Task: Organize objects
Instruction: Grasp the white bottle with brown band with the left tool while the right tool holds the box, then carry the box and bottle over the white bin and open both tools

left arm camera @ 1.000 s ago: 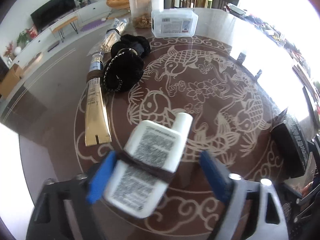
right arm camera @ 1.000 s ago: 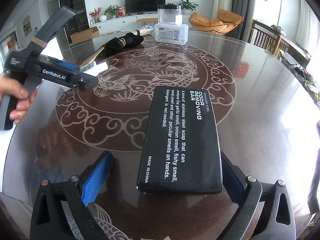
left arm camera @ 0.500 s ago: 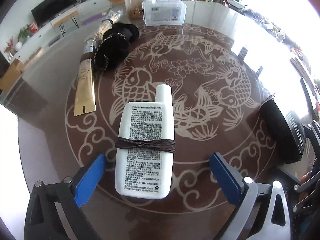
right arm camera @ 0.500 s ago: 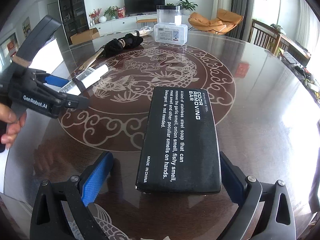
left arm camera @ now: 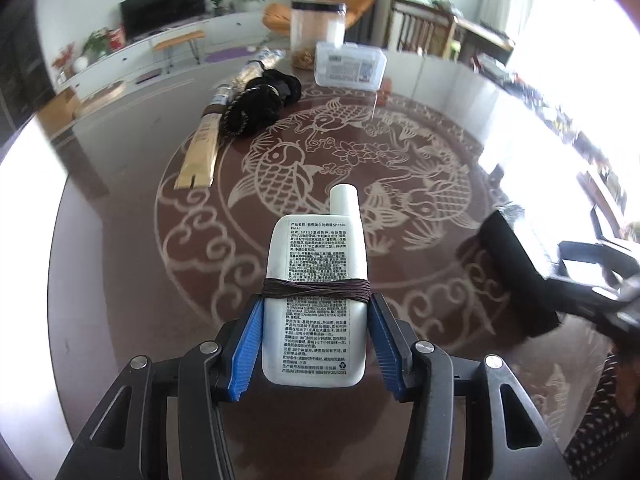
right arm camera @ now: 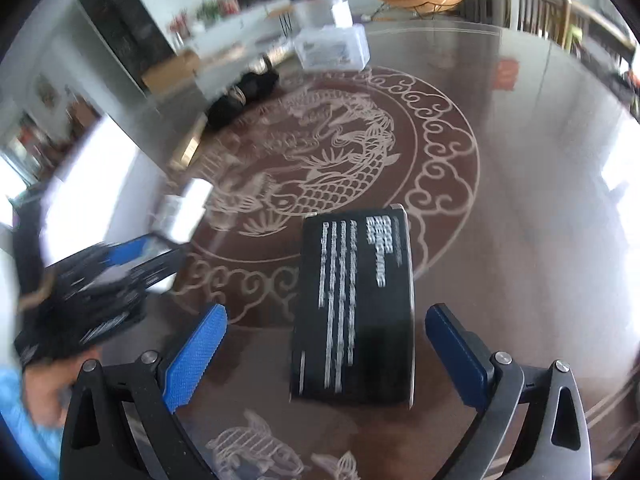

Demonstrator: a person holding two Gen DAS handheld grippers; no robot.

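My left gripper [left arm camera: 316,316] is shut on a white sunscreen bottle [left arm camera: 316,280] with a brown band round it, cap pointing away, held over the round table [left arm camera: 132,240]. My right gripper [right arm camera: 324,344] is open; a black box with white print [right arm camera: 354,304] lies between its blue fingers [right arm camera: 196,356] without touching them. The box also shows at the right in the left wrist view [left arm camera: 516,276]. The left gripper and bottle show blurred at the left of the right wrist view [right arm camera: 120,268].
At the far left of the table lie a gold tube [left arm camera: 202,152], a black hair scrunchie heap [left arm camera: 260,104] and a wrapped packet [left arm camera: 256,66]. A clear plastic box [left arm camera: 350,66] and a tall clear jar [left arm camera: 318,32] stand at the far edge.
My left gripper has closed on the white bottle, which lay between its open fingers before. The right gripper has shifted and its view is blurred; the black box stays between its open fingers.
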